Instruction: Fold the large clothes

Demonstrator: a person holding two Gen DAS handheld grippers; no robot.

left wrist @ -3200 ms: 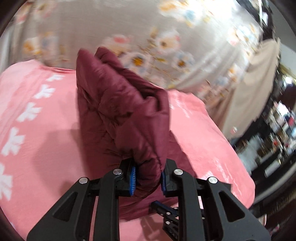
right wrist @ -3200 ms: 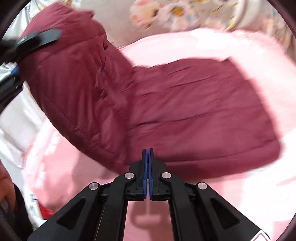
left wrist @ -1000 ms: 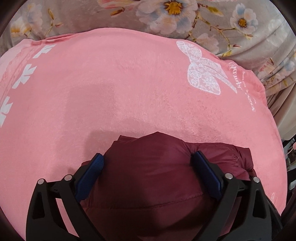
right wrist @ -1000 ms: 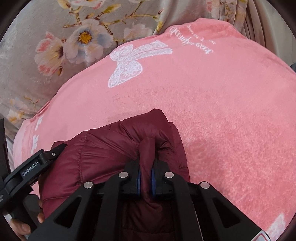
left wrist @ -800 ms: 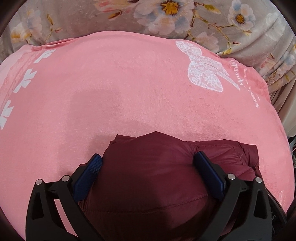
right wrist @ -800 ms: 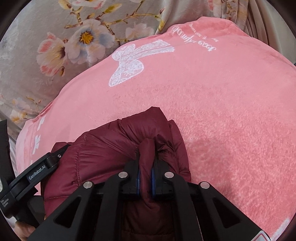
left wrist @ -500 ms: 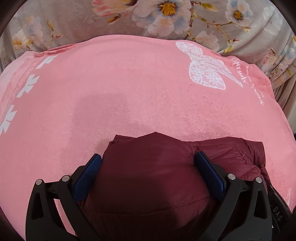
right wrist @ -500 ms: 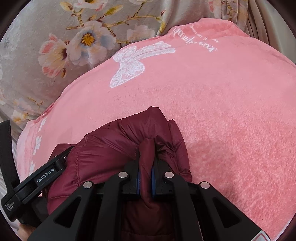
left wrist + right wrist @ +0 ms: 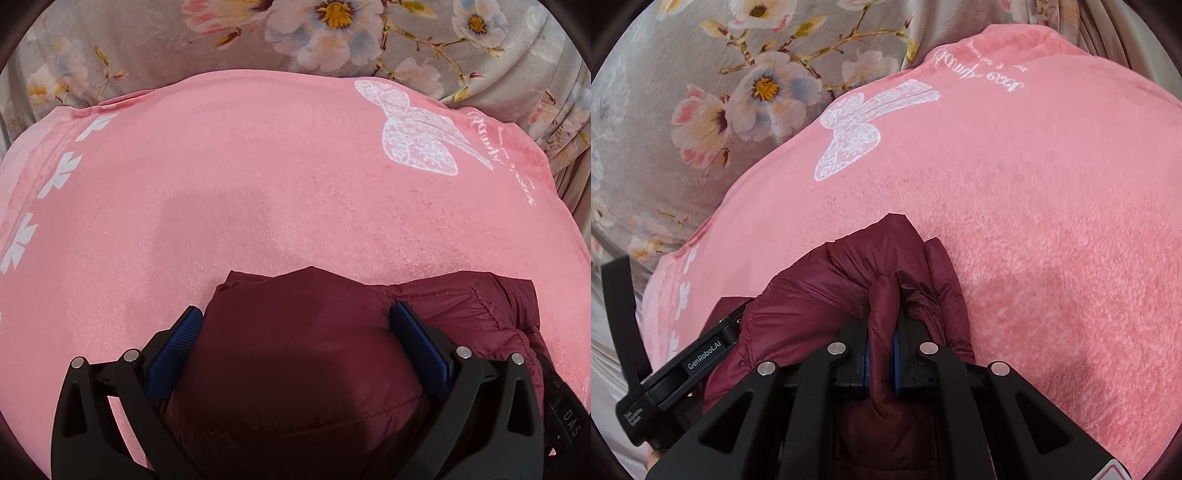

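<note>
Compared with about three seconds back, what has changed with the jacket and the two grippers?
The maroon jacket, then lifted and half spread, is now bunched into a bundle on the pink blanket. The left gripper has let go of its pinch and now stands wide open around the bundle. The right gripper, then shut on nothing, now pinches a fold. The blanket is unchanged.

Bare pink blanket (image 9: 258, 192) ahead, floral curtain (image 9: 221, 40) bounding far edge, apparently touching it
</note>
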